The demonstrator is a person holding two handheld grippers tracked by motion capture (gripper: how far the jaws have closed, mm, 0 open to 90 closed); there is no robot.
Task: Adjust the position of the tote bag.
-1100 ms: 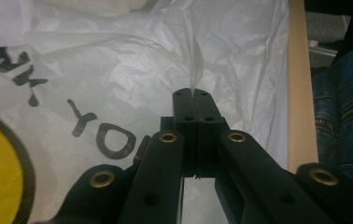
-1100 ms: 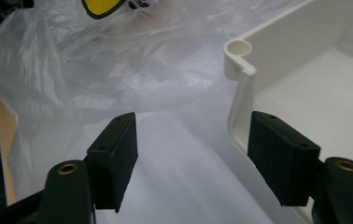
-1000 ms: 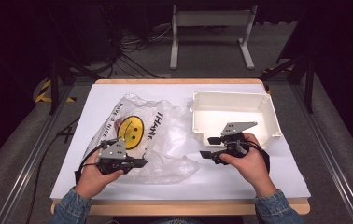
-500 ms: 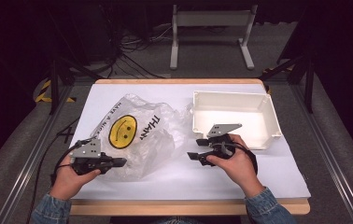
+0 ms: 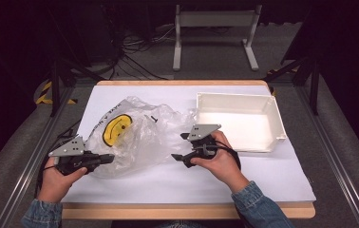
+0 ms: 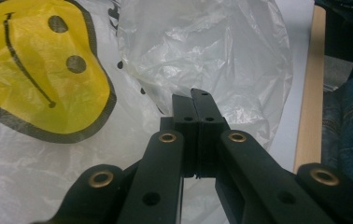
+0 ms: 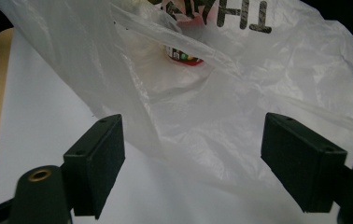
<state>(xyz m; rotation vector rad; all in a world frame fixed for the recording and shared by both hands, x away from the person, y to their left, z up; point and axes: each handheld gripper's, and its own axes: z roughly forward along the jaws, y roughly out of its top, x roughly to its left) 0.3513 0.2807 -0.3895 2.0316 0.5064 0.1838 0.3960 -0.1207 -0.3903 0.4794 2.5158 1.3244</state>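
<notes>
A crumpled clear plastic bag [image 5: 139, 137] with a yellow smiley face [image 5: 117, 128] lies on the white table top. My left gripper [image 5: 107, 157] is at the bag's near left edge. Its jaws are shut flat together on the thin plastic [image 6: 202, 46], with the smiley face [image 6: 39, 79] to their left. My right gripper [image 5: 178, 146] is at the bag's right edge and points left. Its jaws have just been opening and now stand wide apart. A fold of the bag [image 7: 212, 116] lies between them, untouched by the pads. A small item with a red label [image 7: 184, 57] shows through the plastic.
A white rectangular tray [image 5: 275, 137] stands at the right of the table, just behind my right hand. The wooden table edge [image 5: 168, 211] runs along the front. Bare white table top [image 5: 272, 175] lies to the right, in front of the tray.
My left gripper has moved left, still shut, and the bag has slid left with it. My right gripper has moved left to the bag's edge and its jaws have spread wider.
</notes>
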